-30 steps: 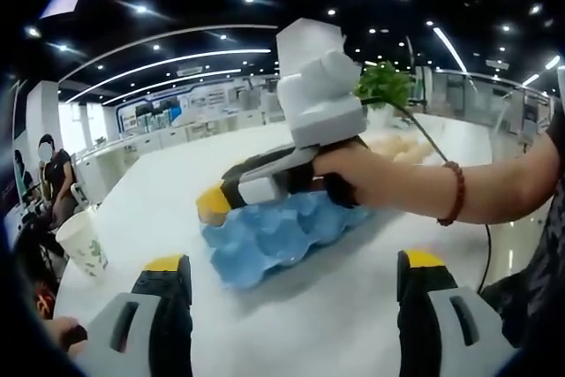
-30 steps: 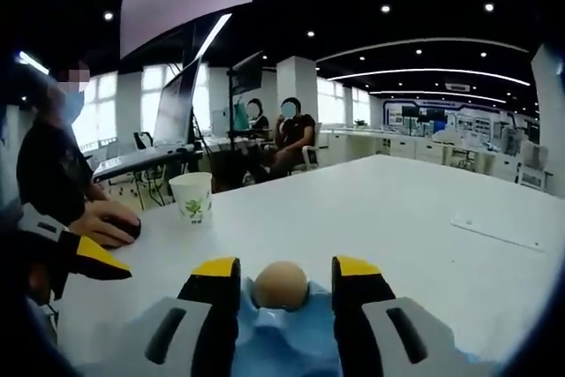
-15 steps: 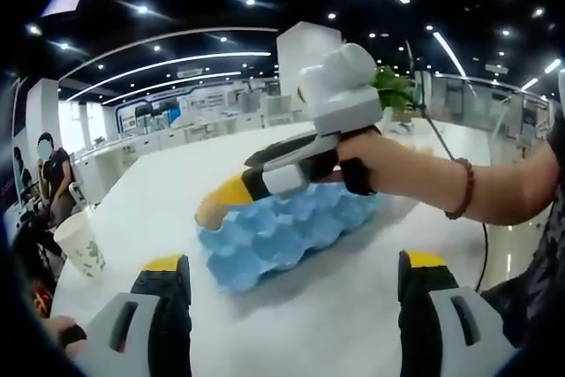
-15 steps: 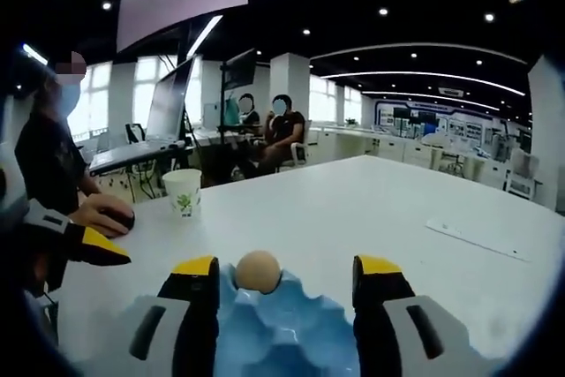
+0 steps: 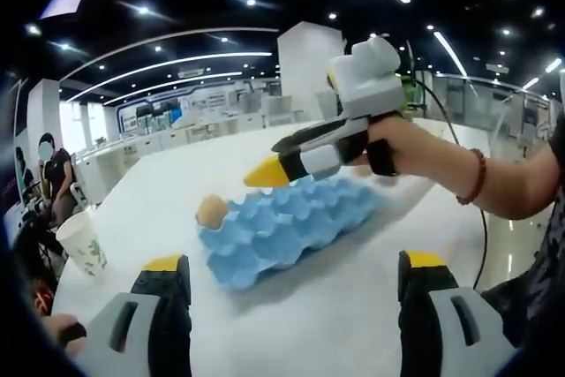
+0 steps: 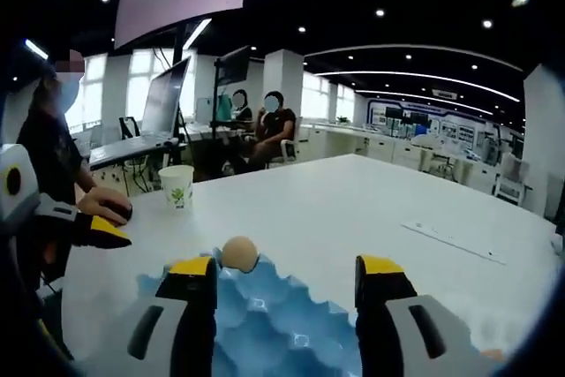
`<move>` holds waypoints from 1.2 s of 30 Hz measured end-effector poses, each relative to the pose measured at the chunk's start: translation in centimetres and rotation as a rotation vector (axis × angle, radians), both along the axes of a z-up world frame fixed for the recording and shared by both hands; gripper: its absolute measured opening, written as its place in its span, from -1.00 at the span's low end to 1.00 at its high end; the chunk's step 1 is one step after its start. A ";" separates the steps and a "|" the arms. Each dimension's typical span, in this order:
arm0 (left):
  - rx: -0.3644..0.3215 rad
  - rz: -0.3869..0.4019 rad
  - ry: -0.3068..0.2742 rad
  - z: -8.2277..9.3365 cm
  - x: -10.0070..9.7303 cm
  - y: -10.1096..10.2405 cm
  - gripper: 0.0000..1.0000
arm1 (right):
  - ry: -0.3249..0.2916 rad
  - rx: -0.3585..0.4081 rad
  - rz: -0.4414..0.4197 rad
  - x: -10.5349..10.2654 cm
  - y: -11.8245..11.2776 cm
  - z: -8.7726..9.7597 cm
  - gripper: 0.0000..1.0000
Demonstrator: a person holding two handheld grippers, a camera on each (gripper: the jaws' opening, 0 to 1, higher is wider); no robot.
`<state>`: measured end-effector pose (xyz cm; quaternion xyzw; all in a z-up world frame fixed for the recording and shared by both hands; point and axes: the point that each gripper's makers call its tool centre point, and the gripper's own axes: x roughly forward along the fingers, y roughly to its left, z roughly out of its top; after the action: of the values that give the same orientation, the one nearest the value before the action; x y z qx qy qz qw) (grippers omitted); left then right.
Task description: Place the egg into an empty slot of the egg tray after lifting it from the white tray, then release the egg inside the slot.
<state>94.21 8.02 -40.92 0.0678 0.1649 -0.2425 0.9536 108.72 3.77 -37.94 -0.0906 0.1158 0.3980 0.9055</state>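
Egg sits in a corner slot of the blue egg tray, free of both tools. Right gripper jaws spread, empty; left gripper jaws spread, empty. Egg is light, brittle, smooth (grip its sides gently). Bare white table surrounds the tray; paper cup well apart.

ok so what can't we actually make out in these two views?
- White tray: cannot be placed; in the left gripper view the person's hand and right gripper cover the table behind the egg tray.
- Egg: its underside is hidden by the tray's peaks, so seating depth is unclear.
- Paper cup: print too small to read.
- Near slots: hidden behind the jaws in the right gripper view.
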 end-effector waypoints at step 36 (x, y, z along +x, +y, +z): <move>0.009 -0.010 -0.003 0.1 -0.5 -0.6 0.99 | -0.006 -0.045 -0.191 -0.2 -11.9 -0.2 0.33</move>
<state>93.76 7.47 -40.87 0.0735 0.1641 -0.2463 0.9524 108.53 -8.14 -38.16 -0.1004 0.1302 0.3070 0.9374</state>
